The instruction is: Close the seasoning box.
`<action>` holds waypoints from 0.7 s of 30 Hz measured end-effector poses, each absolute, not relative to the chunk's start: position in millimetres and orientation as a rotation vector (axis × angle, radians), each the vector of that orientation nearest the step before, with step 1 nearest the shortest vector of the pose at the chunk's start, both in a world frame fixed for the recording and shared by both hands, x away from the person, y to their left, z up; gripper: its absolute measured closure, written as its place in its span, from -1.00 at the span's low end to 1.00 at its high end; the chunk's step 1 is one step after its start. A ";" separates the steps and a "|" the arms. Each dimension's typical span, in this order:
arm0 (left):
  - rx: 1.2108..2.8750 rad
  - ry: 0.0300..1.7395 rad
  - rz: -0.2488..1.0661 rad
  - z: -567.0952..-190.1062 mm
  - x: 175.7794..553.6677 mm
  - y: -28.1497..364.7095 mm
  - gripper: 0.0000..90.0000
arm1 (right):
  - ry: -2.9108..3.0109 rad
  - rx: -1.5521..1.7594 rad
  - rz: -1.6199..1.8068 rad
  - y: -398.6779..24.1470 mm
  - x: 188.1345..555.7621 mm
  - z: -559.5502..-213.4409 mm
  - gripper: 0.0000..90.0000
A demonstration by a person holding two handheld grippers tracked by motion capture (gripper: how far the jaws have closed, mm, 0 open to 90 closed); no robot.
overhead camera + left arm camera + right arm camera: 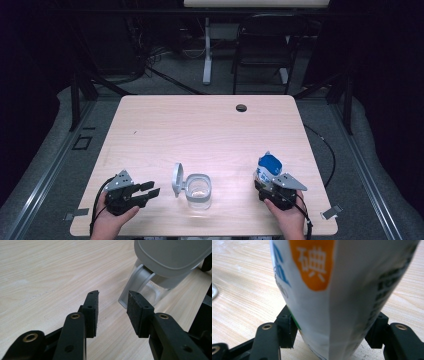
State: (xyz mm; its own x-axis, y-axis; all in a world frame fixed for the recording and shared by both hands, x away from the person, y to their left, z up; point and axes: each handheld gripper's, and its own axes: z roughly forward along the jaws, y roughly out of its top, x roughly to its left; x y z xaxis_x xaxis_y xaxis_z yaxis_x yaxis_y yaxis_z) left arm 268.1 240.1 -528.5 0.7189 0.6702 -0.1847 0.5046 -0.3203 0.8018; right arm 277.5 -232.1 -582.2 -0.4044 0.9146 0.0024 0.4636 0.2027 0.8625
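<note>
Standing upright at the lower right of the high view, a white, blue-topped plastic pouch with an orange printed patch (269, 167) is clamped between the fingers of the right gripper (272, 190). In the right gripper view the two black fingers (286, 329) press on either side of the pouch (332, 290), its lower end near the light wood-grain counter (210, 130); whether it touches the wood I cannot tell.

Left gripper (145, 192) sits at the lower left of the high view, held in the person's left hand (112, 220). Fingers (91, 312) parted fairly wide, nothing between the pads, bare counter showing in the gap.

Small clear plastic container with a grey flip lid (196, 189) stands at lower centre of the high view, between the two grippers, lid raised on the container's left side. In the left gripper view the container (150, 287) lies just beyond the fingertips, upper right of frame, not touched.

Right hand (290, 220) enters from the bottom edge.
</note>
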 end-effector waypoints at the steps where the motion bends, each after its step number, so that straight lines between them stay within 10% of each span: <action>1: 1.992 0.897 0.224 -528.6 268.1 240.2 0.37 | 1.959 1.274 1.123 -232.3 277.4 -582.3 -0.14; 21: 2.004 0.893 0.232 -529.0 269.0 240.9 0.37 | 1.942 1.265 1.147 -232.8 276.6 -583.3 -0.06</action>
State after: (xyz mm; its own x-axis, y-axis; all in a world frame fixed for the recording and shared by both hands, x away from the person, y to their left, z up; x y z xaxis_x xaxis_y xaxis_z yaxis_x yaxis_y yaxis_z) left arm 269.0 240.9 -529.0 0.7212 0.6706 -0.1736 0.5013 -0.3322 0.7990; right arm 276.6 -232.8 -583.3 -0.4072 0.9133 0.0050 0.4455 0.1938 0.8741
